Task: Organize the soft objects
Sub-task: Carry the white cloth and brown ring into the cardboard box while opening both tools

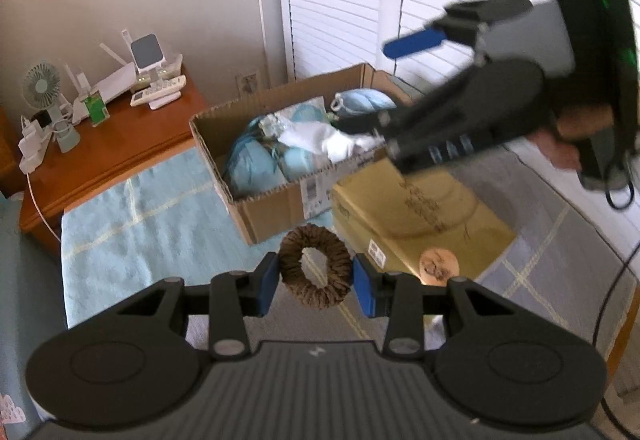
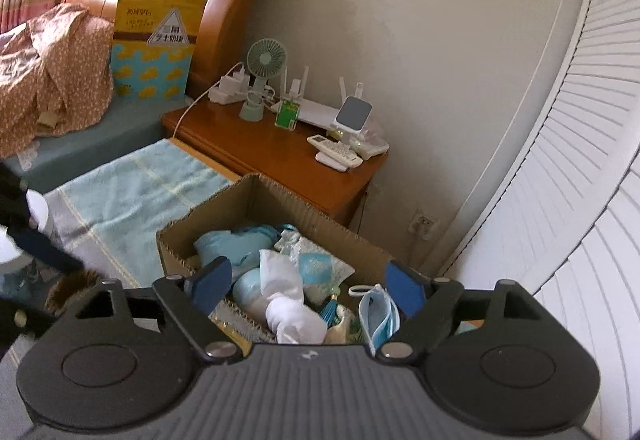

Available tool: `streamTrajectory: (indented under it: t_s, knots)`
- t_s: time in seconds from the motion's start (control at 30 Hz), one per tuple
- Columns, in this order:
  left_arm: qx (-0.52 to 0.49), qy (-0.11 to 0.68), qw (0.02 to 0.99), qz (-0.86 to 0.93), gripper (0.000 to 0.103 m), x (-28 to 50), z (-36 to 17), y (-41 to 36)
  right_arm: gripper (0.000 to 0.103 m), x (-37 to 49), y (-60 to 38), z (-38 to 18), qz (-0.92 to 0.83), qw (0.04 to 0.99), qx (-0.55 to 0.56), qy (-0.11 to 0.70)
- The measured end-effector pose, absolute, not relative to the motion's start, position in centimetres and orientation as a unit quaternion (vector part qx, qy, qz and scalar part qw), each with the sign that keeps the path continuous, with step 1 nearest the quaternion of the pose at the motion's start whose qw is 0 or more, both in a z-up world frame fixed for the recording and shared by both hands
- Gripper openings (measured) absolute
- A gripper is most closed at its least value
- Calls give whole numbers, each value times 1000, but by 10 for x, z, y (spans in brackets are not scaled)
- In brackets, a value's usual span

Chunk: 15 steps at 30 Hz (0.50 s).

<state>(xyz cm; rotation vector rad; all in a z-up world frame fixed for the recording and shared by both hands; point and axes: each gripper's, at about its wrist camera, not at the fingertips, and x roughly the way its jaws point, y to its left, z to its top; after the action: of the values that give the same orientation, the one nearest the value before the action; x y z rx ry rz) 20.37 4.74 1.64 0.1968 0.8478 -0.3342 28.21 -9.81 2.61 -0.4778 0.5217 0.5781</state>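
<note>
In the left wrist view, the left hand-held gripper (image 1: 316,282) is seen pinching a brown woven ring (image 1: 315,265), its two blue pads (image 1: 267,290) pressed against the ring's left and right sides. The ring is held up with its open hole facing the camera, so its widest span runs straight across from pad to pad. Ahead of the ring and slightly to the right lies the box (image 1: 280,206), an open cardboard carton already loaded with pale blue and white soft things; its long axis runs from near left to far right. The ring is carried short of the box's near wall, so the coming move is judged to be a push forward and slightly rightward over that wall before the pads are released. To the right of the box a yellow carton (image 1: 420,224) is set just beside it. Further right, the right hand-held gripper (image 1: 372,88) is seen reaching over the box from the right; in its own view (image 2: 308,290) its jaws are spread wide and hold nothing, hanging directly above the white cloth (image 2: 288,304) and a blue pouch (image 2: 378,314) inside. The right one is thus nearer the box, yet the ring is held by the left.
</note>
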Motion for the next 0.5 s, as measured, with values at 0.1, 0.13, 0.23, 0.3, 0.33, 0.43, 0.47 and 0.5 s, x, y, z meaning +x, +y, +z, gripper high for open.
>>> streamTrajectory:
  t_s: [0.1, 0.13, 0.23, 0.3, 0.33, 0.43, 0.47, 0.5]
  knots:
    - [95, 402, 897, -158, 39, 211, 24, 46, 101, 275, -102, 22, 271, 899, -228, 257]
    - [95, 398, 899, -157, 39, 213, 26, 46, 102, 272, -105, 21, 268, 900, -225, 259]
    - [92, 389, 905, -149, 39, 227, 35, 44, 103, 261, -115, 19, 248, 907, -211, 268]
    - [90, 383, 908, -141, 39, 241, 41, 42, 103, 252, -123, 17, 230, 913, -194, 277]
    - [89, 380, 910, -136, 39, 248, 44, 42, 103, 247, -127, 16, 221, 915, -186, 282]
    - [84, 375, 914, -129, 40, 272, 50, 37, 103, 231, -138, 12, 199, 920, -169, 293]
    - [79, 373, 915, -128, 40, 280, 51, 36, 103, 227, -141, 11, 194, 921, -166, 294]
    - [76, 370, 917, -127, 41, 289, 52, 34, 103, 222, -145, 11, 187, 923, -161, 297]
